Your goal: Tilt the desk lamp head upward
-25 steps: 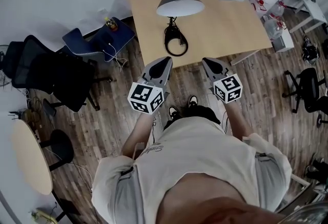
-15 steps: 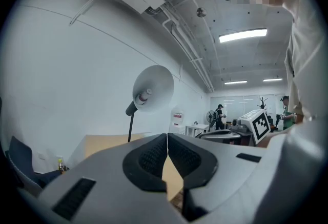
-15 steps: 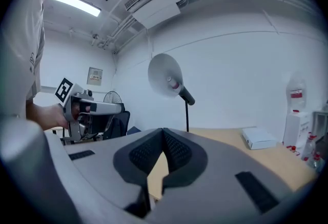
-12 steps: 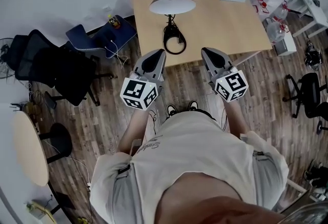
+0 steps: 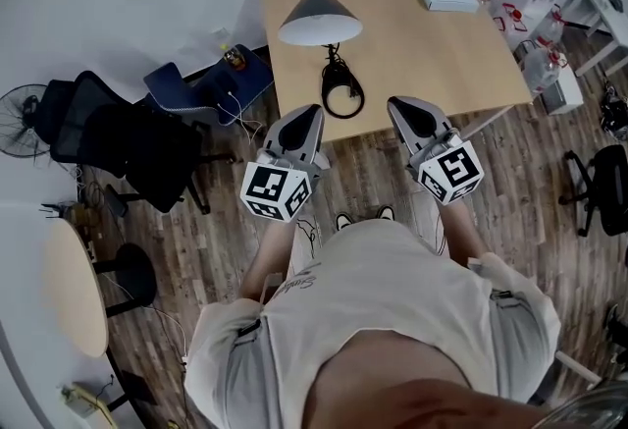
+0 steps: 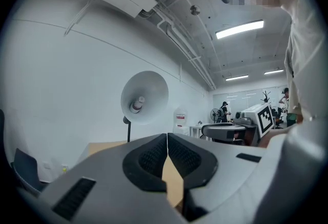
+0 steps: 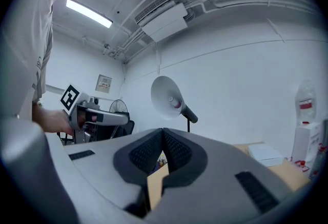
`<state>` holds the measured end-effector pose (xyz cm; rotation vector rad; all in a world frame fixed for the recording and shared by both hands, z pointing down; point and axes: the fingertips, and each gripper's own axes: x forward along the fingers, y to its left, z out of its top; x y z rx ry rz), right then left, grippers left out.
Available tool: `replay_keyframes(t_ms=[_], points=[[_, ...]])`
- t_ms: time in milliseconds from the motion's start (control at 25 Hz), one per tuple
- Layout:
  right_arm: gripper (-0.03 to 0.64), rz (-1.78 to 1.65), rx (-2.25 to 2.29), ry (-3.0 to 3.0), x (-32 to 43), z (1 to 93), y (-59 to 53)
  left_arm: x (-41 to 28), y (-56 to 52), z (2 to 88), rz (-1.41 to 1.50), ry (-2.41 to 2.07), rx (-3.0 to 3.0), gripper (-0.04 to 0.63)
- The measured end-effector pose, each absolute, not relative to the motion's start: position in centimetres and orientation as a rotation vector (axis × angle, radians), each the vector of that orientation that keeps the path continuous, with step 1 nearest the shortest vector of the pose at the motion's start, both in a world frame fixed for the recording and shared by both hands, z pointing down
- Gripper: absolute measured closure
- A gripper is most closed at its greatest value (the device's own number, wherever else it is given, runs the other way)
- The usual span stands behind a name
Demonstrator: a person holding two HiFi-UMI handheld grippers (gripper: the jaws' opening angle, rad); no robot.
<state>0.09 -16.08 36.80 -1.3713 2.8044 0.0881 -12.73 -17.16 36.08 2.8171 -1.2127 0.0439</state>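
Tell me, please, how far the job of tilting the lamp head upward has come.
Done: nothing yet. The desk lamp head is untouched, its open face turned toward the person.
In hand: only the approach. The left gripper and the right gripper are both shut and empty, held just short of the table.
Left: reach the lamp, take hold of the head and tilt it upward.

desk lamp (image 5: 319,13) head hides its stem, office chair (image 5: 599,184) cut off right
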Motion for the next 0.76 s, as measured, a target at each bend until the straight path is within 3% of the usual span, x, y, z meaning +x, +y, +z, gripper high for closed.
replay_keyframes(t_ms=[760], points=[[0.621,0.011,-1.266,2.827,1.0,37.5,-17.9,-11.9,-17.6,37.6,0.081,-1.269,2.763,0.580]])
